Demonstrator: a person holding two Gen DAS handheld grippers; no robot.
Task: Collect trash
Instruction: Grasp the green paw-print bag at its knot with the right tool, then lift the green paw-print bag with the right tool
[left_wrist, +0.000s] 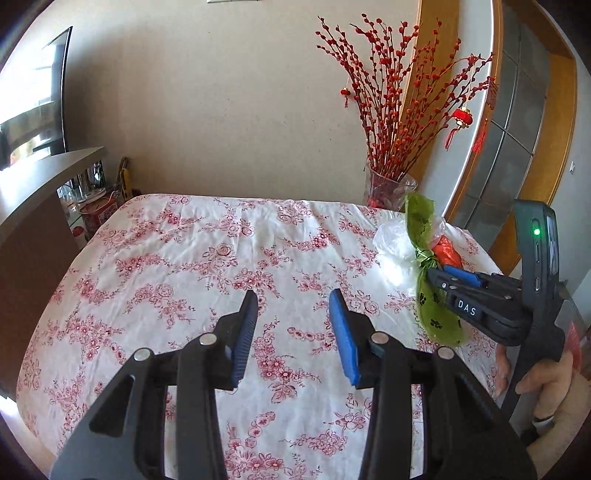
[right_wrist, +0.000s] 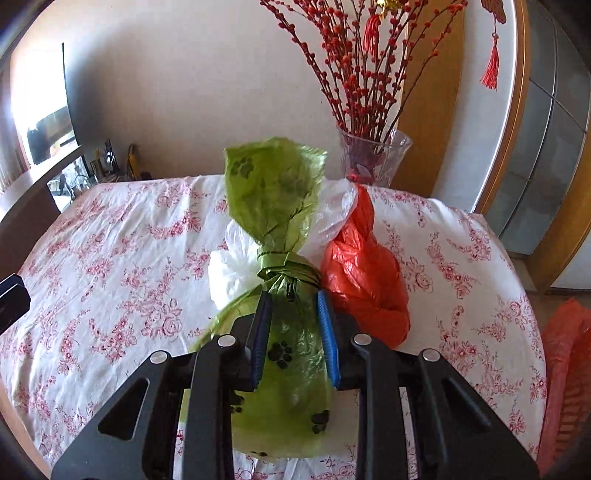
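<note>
R gripper (right_wrist: 293, 314) pinching green bag (right_wrist: 284, 387) on table (right_wrist: 110, 236).

Both my grippers (left_wrist: 293, 306) (right_wrist: 291, 308) are black plastic with blue ribbed pads (left_wrist: 341, 332) and round silver pins. Right one reads "DAS", green light on its handle. Dark ring (left_wrist: 543, 421) on my finger.

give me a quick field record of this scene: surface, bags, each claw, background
surface: table under a white cloth with pink flowers
bags: green paw-print bag knotted at the neck, white bag and orange bag right behind it
right claw: pads on either side of the green bag below its knot, closed on it
left claw: open, nothing between the pads, over bare cloth
background: glass vase of red-budded branches at the far edge of the table
</note>
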